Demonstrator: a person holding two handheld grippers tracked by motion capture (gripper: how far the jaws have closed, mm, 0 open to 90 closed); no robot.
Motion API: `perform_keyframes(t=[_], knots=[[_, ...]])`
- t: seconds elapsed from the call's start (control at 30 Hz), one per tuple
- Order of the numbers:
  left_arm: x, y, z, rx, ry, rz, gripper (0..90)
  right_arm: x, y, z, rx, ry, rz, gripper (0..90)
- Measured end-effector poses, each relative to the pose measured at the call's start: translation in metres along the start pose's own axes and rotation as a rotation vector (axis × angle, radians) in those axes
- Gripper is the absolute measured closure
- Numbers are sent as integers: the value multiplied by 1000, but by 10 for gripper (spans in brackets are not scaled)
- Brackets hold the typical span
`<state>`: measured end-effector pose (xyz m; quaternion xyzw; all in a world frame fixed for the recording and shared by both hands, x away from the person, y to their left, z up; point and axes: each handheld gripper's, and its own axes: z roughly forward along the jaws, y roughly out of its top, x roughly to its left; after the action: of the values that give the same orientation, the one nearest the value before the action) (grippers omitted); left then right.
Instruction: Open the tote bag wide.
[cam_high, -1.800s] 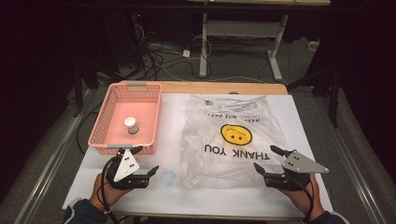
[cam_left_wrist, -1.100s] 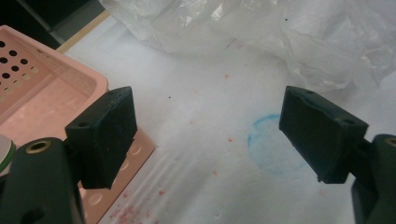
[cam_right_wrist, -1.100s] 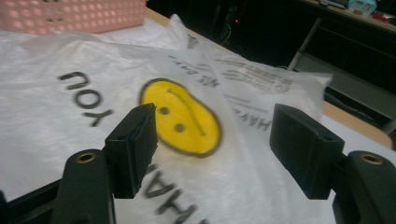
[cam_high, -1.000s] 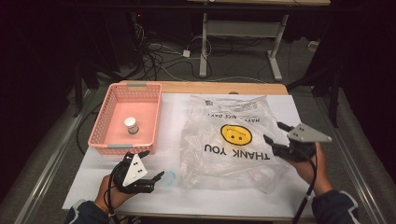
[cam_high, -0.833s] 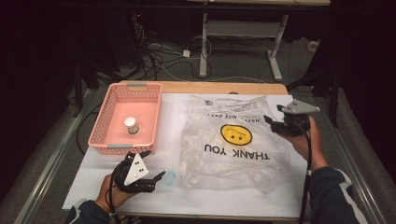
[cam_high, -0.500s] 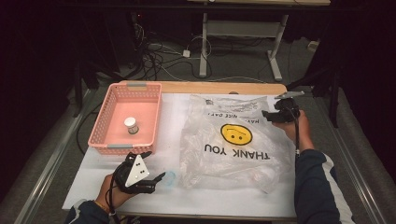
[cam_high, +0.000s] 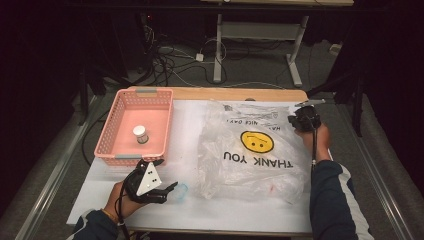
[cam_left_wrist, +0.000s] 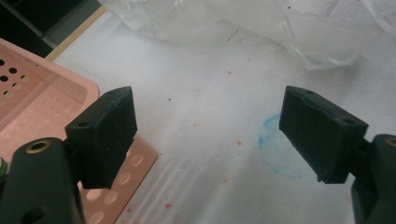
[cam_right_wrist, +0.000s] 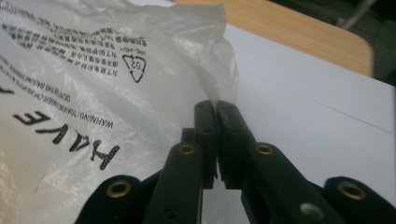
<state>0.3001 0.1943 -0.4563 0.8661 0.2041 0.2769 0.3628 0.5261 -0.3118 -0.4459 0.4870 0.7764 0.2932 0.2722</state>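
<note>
The plastic bag (cam_high: 252, 147) is pinched at its two-o'clock corner by the closed right gripper (cam_right_wrist: 216, 108), the left gripper (cam_left_wrist: 205, 133) is held wide apart over bare table, and lifting or opening appears not yet begun.

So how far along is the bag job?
Early on. Done: the right gripper has its fingers pinched shut on the far corner of the plastic bag. In hand: that grip. Left: the left gripper is open over the table, and the small jar sits in the pink basket.

too small to read in the high view: the label on the small white-capped jar (cam_high: 140, 134) in the pink plastic basket (cam_high: 116, 155); hidden between pressed jaws: the pinched edge of the clear printed plastic bag (cam_right_wrist: 93, 93).
</note>
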Motion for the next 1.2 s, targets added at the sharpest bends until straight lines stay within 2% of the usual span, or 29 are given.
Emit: perform_keyframes(t=[0.03,0.13,0.17,0.2,0.23,0.27,0.3,0.33,0.4,0.43,0.5,0.57,0.63,0.7,0.73,0.8,0.87,0.9,0.97,1.0,1.03,1.07,1.1,1.13,1.17,1.2], knots=[[1,0,1,1,-1,2,183,-8,-3,-4,-2,-45,40,899],[2,1,2,-3,0,8,183,-19,-9,-8,13,-91,92,900],[3,1,2,-4,0,8,183,-19,-9,-8,13,-91,92,900],[3,2,2,-4,-1,6,183,-27,-15,-11,32,-113,139,900],[2,2,2,-5,-4,7,183,-30,-18,-14,45,-115,166,900],[2,1,1,-6,-7,7,183,-30,-18,-14,45,-115,166,900],[1,1,1,-7,-9,8,183,-34,-24,-19,62,-104,208,900],[1,1,0,-3,-11,13,183,-35,-26,-23,79,-94,216,900],[0,0,-2,-3,-7,17,183,-32,-32,-31,79,-110,190,900],[1,-1,-3,-6,-4,12,183,-30,-34,-35,96,-102,181,900],[1,-2,-5,-9,0,0,184,-28,-37,-39,85,-93,173,900],[1,-2,-8,-10,7,-1,183,-18,-46,-52,79,-74,140,899],[0,-2,-11,-14,14,1,183,-15,-49,-56,85,-62,133,898],[0,-2,-12,-13,21,3,183,-6,-54,-63,74,-45,105,897],[0,-2,-13,-15,24,2,183,3,-56,-73,62,-33,68,891],[0,-2,-14,-17,27,-5,183,5,-57,-76,60,-30,58,886],[1,-2,-15,-16,30,-8,183,11,-59,-84,50,-33,38,846],[1,-2,-15,-15,31,-9,183,11,-59,-84,50,-33,38,846],[0,-3,-14,-16,32,-15,183,12,-61,-87,40,-37,35,763],[-1,-3,-14,-15,32,-12,183,12,-61,-87,40,-37,35,763],[-2,-3,-14,-12,31,-9,183,15,-59,-93,10,-48,17,711],[-3,-2,-14,-11,31,-7,183,15,-59,-93,10,-48,17,711],[-3,-2,-14,-11,30,-6,183,20,-56,-101,-41,-40,-9,657],[-3,-2,-14,-11,29,-7,183,26,-53,-108,-77,-18,-26,648],[-3,-2,-13,-11,30,-7,183,26,-53,-108,-77,-18,-26,648],[-3,-2,-13,-11,31,-8,183,42,-46,-121,-136,26,-85,597]])
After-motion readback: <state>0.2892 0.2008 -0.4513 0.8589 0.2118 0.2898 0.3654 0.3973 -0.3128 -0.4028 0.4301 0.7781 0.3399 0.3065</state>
